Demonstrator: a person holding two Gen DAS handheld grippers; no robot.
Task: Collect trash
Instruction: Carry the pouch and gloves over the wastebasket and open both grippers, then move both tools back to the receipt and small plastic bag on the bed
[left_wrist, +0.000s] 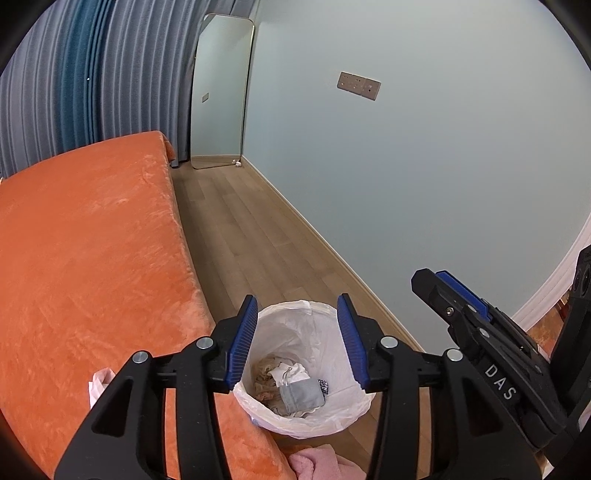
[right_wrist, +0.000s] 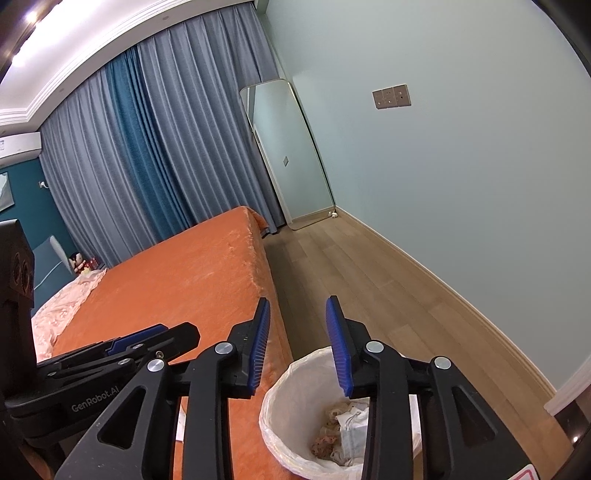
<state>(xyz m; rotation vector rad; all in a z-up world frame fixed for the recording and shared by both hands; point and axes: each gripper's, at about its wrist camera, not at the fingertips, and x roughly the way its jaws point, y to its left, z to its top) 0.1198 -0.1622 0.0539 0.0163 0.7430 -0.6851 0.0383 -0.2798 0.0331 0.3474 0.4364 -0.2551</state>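
A round bin with a white liner (left_wrist: 325, 413) stands on the wooden floor beside the orange bed. Inside lie crumpled beige tissues, white paper and a small grey pouch (left_wrist: 300, 394). My left gripper (left_wrist: 298, 341) hovers above the bin, open, with nothing between its blue pads. In the right wrist view the same bin (right_wrist: 284, 417) shows at the bottom with the trash (right_wrist: 343, 432) in it. My right gripper (right_wrist: 298, 347) is open over the bin's near rim, also holding nothing. Each gripper appears at the edge of the other's view.
The orange bed (left_wrist: 85, 266) fills the left side. A white plastic bag (left_wrist: 96, 384) lies on it near the gripper. A pink cloth (left_wrist: 317, 461) shows at the bottom. A leaning mirror (left_wrist: 221, 96) stands in the far corner. Wooden floor (left_wrist: 251, 236) runs along the pale wall.
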